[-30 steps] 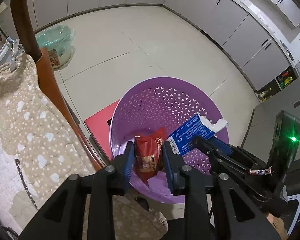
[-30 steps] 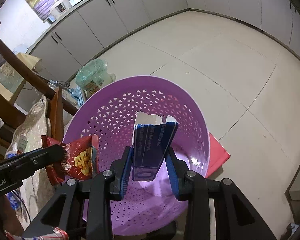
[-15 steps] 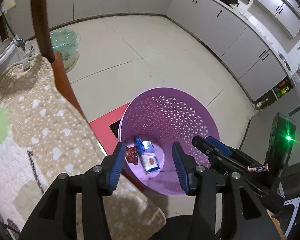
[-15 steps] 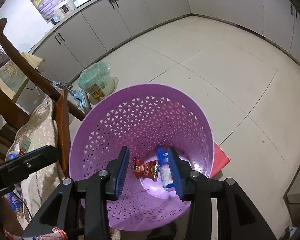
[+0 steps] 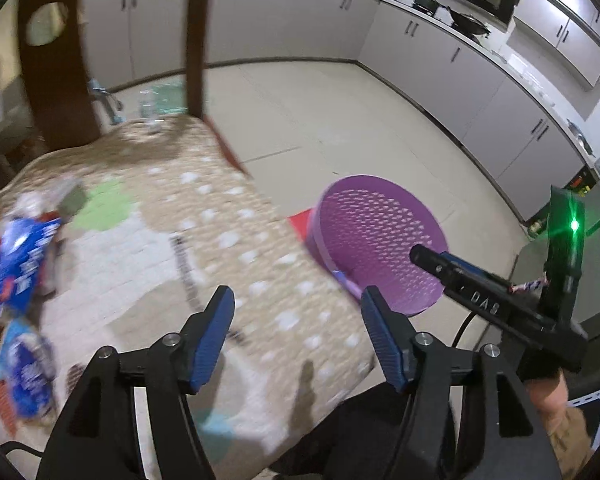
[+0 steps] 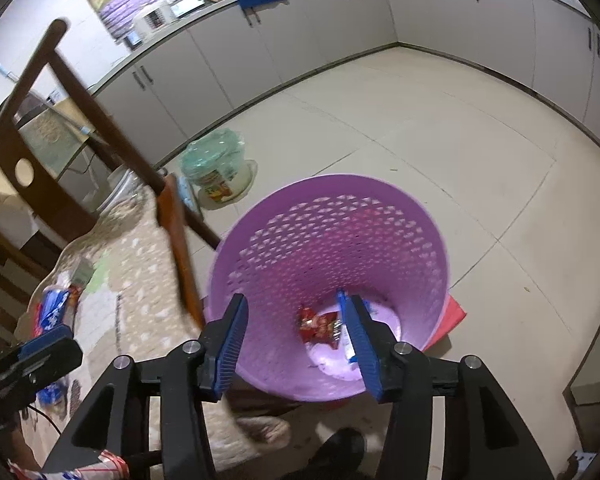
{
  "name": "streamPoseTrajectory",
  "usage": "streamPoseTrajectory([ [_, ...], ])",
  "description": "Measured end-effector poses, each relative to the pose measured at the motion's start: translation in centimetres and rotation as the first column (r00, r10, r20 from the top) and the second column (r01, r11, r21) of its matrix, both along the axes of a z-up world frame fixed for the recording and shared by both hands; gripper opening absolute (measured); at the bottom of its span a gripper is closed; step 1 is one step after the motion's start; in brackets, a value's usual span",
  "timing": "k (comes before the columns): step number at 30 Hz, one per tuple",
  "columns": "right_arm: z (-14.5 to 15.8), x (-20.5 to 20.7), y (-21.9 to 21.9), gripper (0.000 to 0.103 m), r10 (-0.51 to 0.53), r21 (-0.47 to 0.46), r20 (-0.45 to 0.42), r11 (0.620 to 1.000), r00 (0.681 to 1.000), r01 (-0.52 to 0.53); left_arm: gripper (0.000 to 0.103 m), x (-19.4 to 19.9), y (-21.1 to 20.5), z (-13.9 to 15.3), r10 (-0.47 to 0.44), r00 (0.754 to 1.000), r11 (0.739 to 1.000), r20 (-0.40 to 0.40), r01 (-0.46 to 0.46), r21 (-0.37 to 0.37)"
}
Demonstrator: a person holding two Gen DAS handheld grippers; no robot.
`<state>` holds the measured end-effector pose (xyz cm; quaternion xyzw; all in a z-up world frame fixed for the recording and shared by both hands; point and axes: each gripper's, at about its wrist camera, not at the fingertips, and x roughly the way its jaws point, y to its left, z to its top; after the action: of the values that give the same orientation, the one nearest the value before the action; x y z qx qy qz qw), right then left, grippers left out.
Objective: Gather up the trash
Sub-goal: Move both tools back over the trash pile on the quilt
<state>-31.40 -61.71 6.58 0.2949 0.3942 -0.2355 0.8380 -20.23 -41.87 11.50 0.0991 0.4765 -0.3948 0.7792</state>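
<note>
A purple perforated basket [image 6: 328, 232] stands on the floor beside the table; it also shows in the left wrist view [image 5: 380, 240]. A red snack wrapper [image 6: 316, 326] and a blue packet [image 6: 342, 304] lie at its bottom. My right gripper [image 6: 296, 340] is open and empty above the basket's near rim. My left gripper [image 5: 298, 336] is open and empty above the table's dotted beige cloth [image 5: 204, 240]. Several blue and red wrappers [image 5: 18, 256] lie blurred on the cloth at the far left.
A dark wooden chair [image 6: 60, 120] stands behind the table. A green-bagged bucket [image 6: 216, 168] sits on the tiled floor. A red mat [image 6: 452, 316] lies under the basket. Grey cabinets [image 6: 340, 24] line the far walls.
Both grippers opened and dropped the red wrapper and blue packet into the basket. The left gripper then swung left over the table; the right one rose and opened wider.
</note>
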Motion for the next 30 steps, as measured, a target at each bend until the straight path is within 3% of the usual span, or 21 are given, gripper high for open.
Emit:
streamPoseTrajectory([
  [6, 0.9, 2.0, 4.7, 0.058, 0.086, -0.007, -0.006, 0.996, 0.996, -0.086, 0.067, 0.7, 6.6, 0.5, 0.101, 0.994, 0.995, 0.039, -0.101, 0.017],
  [12, 1.5, 4.5, 9.6, 0.063, 0.182, -0.009, -0.013, 0.983, 0.983, -0.182, 0.068, 1.9, 12.8, -0.1, 0.227, 0.973, 0.973, 0.040, -0.229, 0.034],
  [18, 1.9, 7.0, 14.2, 0.064, 0.275, -0.021, -0.026, 0.961, 0.961, -0.276, 0.068, 2.9, 18.3, -0.6, 0.330, 0.944, 0.943, 0.023, -0.331, 0.036],
  [30, 2.0, 9.4, 21.0, 0.065, 0.399, -0.023, -0.057, 0.916, 0.915, -0.401, 0.068, 4.5, 26.9, -1.1, 0.483, 0.873, 0.871, 0.066, -0.487, 0.062],
])
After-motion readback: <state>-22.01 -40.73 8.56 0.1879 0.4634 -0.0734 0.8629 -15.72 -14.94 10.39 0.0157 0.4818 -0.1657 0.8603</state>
